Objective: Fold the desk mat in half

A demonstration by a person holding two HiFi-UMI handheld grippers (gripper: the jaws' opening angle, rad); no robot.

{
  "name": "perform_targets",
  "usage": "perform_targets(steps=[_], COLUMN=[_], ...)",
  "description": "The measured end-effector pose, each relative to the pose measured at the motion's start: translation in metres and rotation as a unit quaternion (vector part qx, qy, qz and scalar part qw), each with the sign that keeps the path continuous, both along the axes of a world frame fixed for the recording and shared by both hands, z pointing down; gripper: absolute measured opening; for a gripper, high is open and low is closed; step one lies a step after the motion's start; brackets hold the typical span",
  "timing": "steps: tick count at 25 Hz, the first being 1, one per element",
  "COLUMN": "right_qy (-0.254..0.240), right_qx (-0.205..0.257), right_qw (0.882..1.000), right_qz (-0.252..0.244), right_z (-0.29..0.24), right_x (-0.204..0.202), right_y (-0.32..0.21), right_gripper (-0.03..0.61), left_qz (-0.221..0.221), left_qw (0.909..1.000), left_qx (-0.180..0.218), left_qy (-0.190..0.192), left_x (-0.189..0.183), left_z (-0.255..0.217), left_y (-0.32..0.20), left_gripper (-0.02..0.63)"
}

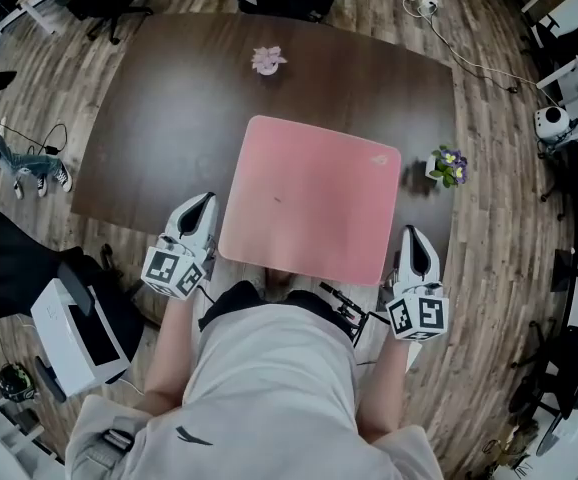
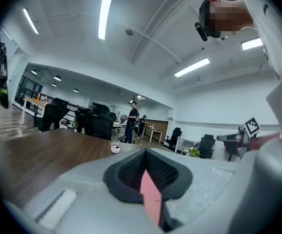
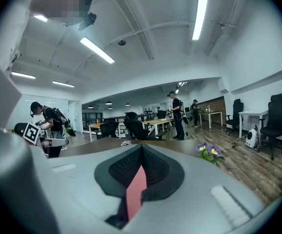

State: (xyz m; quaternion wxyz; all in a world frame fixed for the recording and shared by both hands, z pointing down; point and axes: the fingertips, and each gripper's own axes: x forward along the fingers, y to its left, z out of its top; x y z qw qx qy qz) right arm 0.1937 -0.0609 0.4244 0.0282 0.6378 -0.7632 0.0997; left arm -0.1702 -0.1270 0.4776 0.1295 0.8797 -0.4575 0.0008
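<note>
The desk mat [image 1: 309, 198] is one thin, smooth pink sheet, nearly square with rounded corners. It has a small mark near its far right corner and a dark speck toward the middle. It is spread over the near middle of the bench [image 1: 159, 118], and its near edge reaches the side where the person stands.

Two tools hold it, one at each near corner. The left tool [image 1: 205, 208] is pressed together on a sliver of the pink sheet, which stands on edge between its black, mesh-textured pads [image 2: 131, 172]. The right tool [image 1: 412, 236] pinches the other corner the same way, with a pink strip rising between its dark pads [image 3: 153, 172]. Each tool has a pale grey, matte shell and carries one white cube with black square markers, the left cube [image 1: 174, 271] and the right cube [image 1: 417, 316].

The bench is a single broad slab with a dark brown wood grain and rounded corners. Two small decorations sit on it. A pale pink flower piece [image 1: 267, 60] lies near the far edge. A little white pot of purple and yellow flowers [image 1: 447, 165] stands just beside the mat's right side.
</note>
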Motion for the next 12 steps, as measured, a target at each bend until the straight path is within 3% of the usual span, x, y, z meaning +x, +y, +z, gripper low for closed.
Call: perform_targets(steps=[10,12], right_qy=[-0.007,-0.008], right_qx=[-0.012,-0.023], right_qw=[1.0,0.999], right_qz=[0.022,0.024], right_z=[0.011,0.019], right_x=[0.01,0.014], right_y=[0.012,0.017], right_gripper=[0.002,0.002], left_qz=[0.0,0.004], left_qw=[0.9988,0.9968], left_qx=[-0.046,-0.075], left_qy=[-0.02,-0.027], left_x=[0.0,0.004], left_z=[0.032,0.048], left_y=[-0.003,-0.005], left_gripper=[0.005,0.059])
